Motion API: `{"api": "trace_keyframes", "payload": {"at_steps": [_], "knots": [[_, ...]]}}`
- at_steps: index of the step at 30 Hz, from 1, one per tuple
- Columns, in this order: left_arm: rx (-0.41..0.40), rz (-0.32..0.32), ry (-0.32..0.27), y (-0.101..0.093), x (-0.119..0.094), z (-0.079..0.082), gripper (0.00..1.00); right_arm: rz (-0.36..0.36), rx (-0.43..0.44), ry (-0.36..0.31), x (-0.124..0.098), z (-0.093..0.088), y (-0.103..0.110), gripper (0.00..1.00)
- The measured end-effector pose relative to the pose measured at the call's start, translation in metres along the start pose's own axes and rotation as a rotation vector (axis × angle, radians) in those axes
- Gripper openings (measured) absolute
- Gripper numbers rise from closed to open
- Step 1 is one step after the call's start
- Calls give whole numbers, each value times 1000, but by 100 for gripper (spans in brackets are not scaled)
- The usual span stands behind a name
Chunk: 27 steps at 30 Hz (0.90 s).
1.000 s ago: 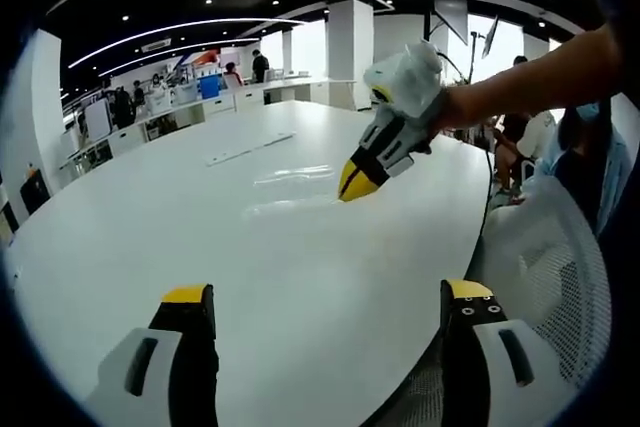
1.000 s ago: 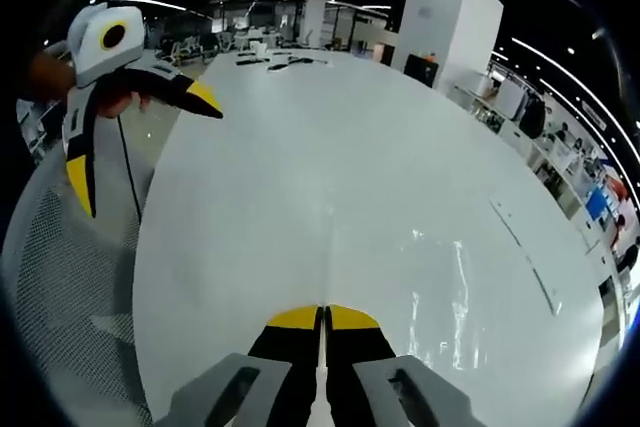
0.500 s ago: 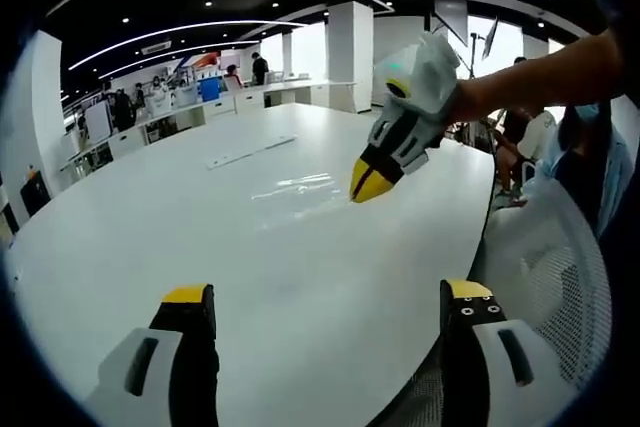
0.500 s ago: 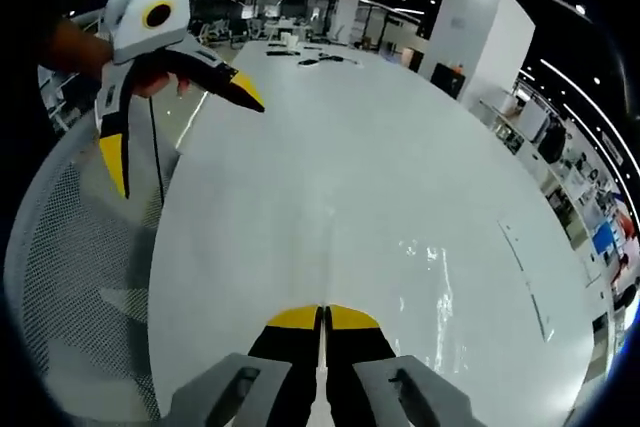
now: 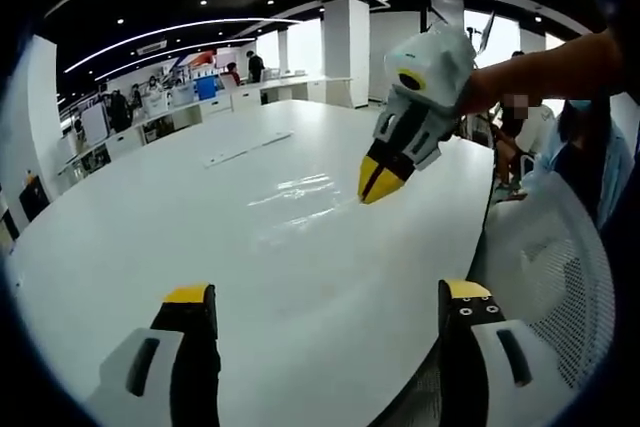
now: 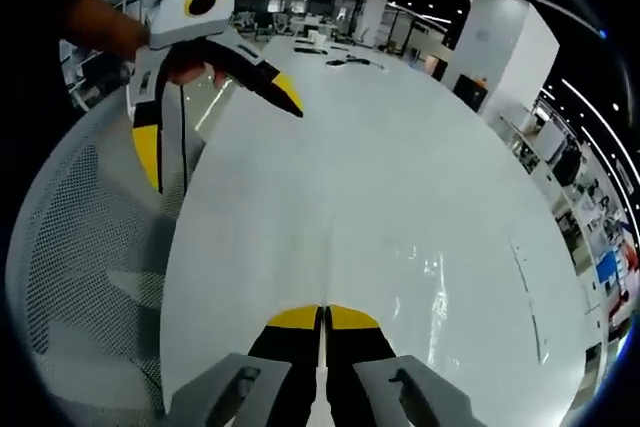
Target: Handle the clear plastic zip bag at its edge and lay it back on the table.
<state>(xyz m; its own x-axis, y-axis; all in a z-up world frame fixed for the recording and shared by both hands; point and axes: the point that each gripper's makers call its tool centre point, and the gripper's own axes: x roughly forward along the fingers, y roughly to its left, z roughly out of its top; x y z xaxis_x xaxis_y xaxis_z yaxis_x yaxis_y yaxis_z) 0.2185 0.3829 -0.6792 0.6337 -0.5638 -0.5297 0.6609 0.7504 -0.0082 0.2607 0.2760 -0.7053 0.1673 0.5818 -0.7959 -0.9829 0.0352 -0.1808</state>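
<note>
The clear plastic zip bag [image 5: 298, 190] shows as a glinting sheet on the white table [image 5: 150, 227]. My right gripper [image 5: 374, 185] comes in from the right, shut on the bag's near edge, which is held slightly off the tabletop. In the right gripper view its yellow-tipped jaws [image 6: 323, 317] are pressed together, and the bag [image 6: 428, 275] glints ahead and to the right of them. My left gripper [image 5: 326, 293] is open with nothing between its jaws, held back over the table's near edge. It also hangs open at the upper left [image 6: 221, 141].
A white mesh chair [image 5: 545, 257] stands by the table edge [image 6: 80, 277]. A long flat strip [image 5: 250, 149] lies farther along the table. Seated people [image 5: 560, 147] are at the right, with desks and more people in the background.
My right gripper has risen and swung a little to the right, still shut, drawing the bag's edge up off the table. The left gripper has stayed open and in place.
</note>
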Motion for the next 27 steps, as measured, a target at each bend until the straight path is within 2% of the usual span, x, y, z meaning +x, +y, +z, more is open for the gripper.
{"api": "trace_keyframes", "payload": {"at_steps": [10, 16, 27], "knots": [[20, -3, 28, 5, 2, -5, 84, 24, -50, -10, -1, 5, 6, 0], [36, -9, 42, 1, 3, -8, 80, 38, -95, 1, 0, 4, 14, 0], [83, -31, 70, -3, 5, -15, 71, 83, -114, -22, -4, 10, 31, 0]]}}
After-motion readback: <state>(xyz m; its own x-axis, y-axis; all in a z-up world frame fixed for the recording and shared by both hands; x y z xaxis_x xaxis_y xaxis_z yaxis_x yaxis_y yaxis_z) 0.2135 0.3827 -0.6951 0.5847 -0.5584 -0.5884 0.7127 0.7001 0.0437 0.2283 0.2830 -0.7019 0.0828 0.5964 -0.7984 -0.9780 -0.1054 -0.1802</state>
